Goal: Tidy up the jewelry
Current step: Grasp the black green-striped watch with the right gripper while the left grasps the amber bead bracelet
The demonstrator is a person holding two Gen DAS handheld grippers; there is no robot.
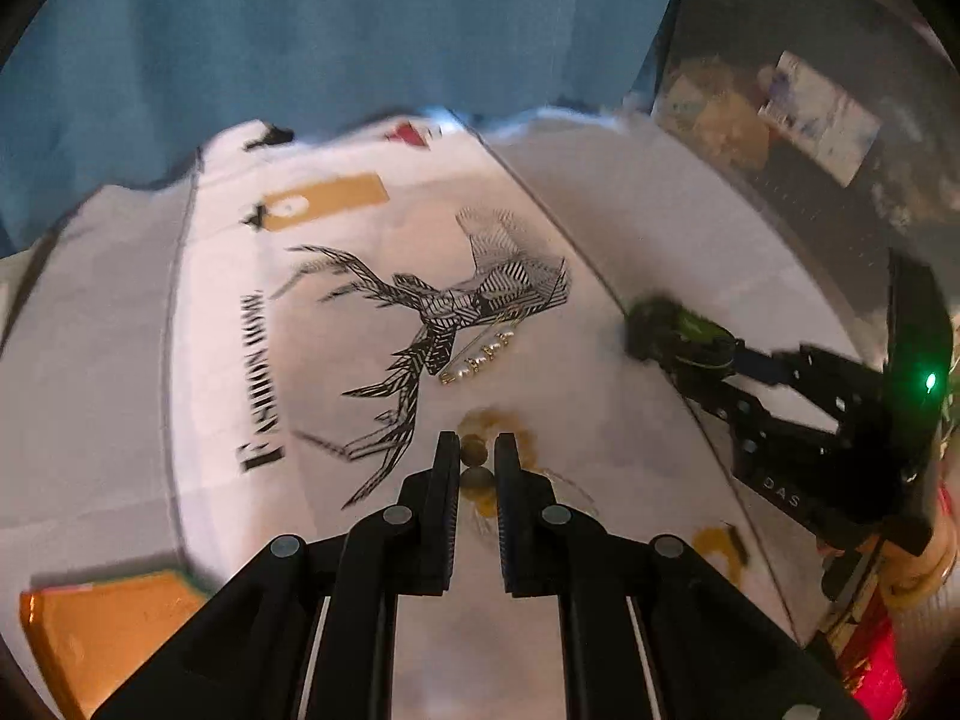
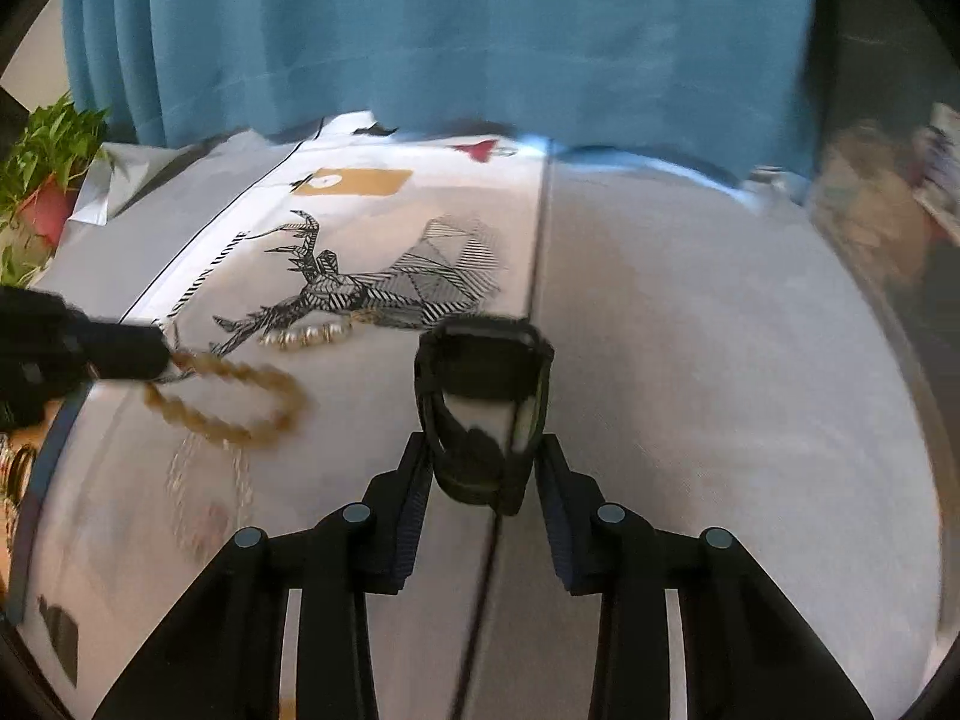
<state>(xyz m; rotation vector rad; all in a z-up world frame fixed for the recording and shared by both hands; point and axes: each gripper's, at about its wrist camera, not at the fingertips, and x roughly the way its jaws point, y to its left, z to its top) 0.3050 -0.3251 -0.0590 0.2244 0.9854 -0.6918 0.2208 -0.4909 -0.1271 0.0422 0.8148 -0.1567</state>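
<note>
My left gripper [image 1: 477, 447] is shut on a golden bead bracelet [image 1: 474, 450], with two beads showing between its fingertips. In the right wrist view the left gripper [image 2: 161, 360] comes in from the left, and the bracelet [image 2: 240, 405] hangs from it in a loop over the white cloth. My right gripper [image 2: 483, 456] is shut on the strap of a black watch with green trim [image 2: 483, 378], which stands up between its fingers. In the left wrist view the right gripper [image 1: 666, 348] holds that watch [image 1: 672, 324] at the right, by a seam in the cloth.
A pearl piece [image 1: 477, 363] [image 2: 306, 336] lies by the black deer print [image 1: 432, 312]. A thin chain [image 2: 204, 480] lies blurred near the front left. A brown tag [image 1: 324, 204], an orange box [image 1: 102, 630], a potted plant [image 2: 48, 168] and a blue curtain [image 2: 450, 30] surround the cloth.
</note>
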